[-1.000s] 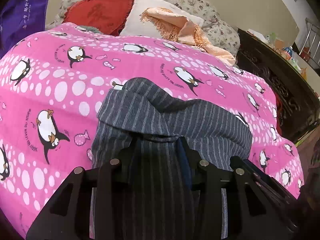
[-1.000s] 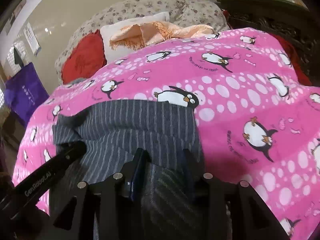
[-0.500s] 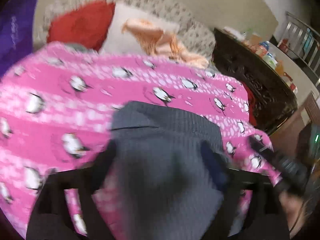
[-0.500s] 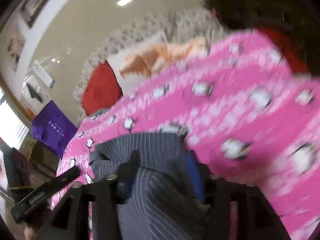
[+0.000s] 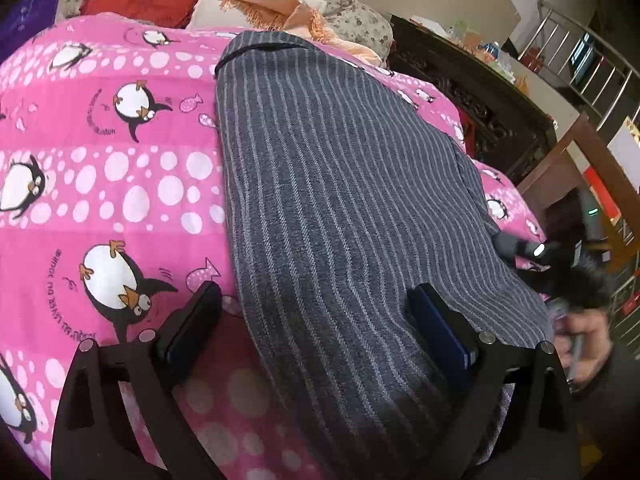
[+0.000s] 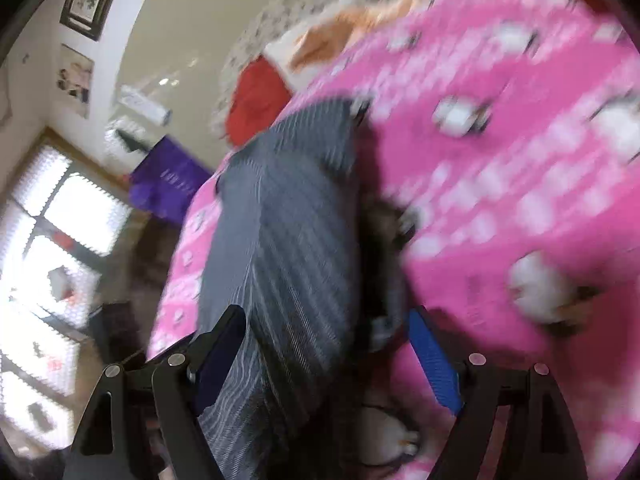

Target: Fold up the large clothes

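Left wrist view: your left gripper [image 5: 314, 322] jaws opening, pads clear of cloth; striped garment [image 5: 340, 184] lies long across pink penguin quilt [image 5: 120, 168], near end passing between fingers; risk: near end overhangs bed edge, may slide off; overhang cut off below frame.

Right wrist view: your right gripper [image 6: 330, 342] jaws opening, nothing pinched; garment edge between fingers; risk: finger snags fold; heavy blur hides fold lines.

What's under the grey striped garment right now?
The grey striped garment lies spread on the pink penguin quilt, which shows around its edges. Whatever lies beneath the garment's middle is covered. Its far end reaches toward the peach fringed cloth.
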Demonstrator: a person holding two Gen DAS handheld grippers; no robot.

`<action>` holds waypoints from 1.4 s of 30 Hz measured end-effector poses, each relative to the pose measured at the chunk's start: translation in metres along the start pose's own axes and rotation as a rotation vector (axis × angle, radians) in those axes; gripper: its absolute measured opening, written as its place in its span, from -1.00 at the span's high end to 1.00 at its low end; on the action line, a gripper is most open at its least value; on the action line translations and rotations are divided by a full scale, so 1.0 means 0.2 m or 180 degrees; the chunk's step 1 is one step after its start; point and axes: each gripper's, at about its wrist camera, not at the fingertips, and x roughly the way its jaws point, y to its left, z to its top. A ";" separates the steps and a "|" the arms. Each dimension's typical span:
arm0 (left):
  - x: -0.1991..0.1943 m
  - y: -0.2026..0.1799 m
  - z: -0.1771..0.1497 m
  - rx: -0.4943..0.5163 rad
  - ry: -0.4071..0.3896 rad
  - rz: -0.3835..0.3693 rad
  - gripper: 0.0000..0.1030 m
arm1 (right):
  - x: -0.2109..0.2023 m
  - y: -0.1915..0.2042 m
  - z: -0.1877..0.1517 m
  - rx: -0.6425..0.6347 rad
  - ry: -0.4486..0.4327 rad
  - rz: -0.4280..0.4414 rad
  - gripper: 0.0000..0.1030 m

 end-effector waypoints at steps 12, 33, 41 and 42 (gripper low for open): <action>-0.01 -0.06 -0.05 0.0026 -0.0139 0.0204 -0.26 | 0.29 0.16 0.16 -0.0961 -0.0007 -0.0314 0.14; -0.50 0.43 -0.20 -0.0462 -0.0160 0.0255 0.16 | 0.62 0.50 -0.20 -0.0319 0.0348 0.0353 0.27; -0.74 0.35 -0.22 -0.0254 -0.0403 0.0346 0.09 | 0.27 0.50 -0.24 -0.0154 0.0162 -0.0024 0.19; -0.78 0.31 -0.23 -0.0178 -0.0445 0.0391 0.09 | 0.18 0.56 -0.27 -0.0284 0.0086 -0.0167 0.19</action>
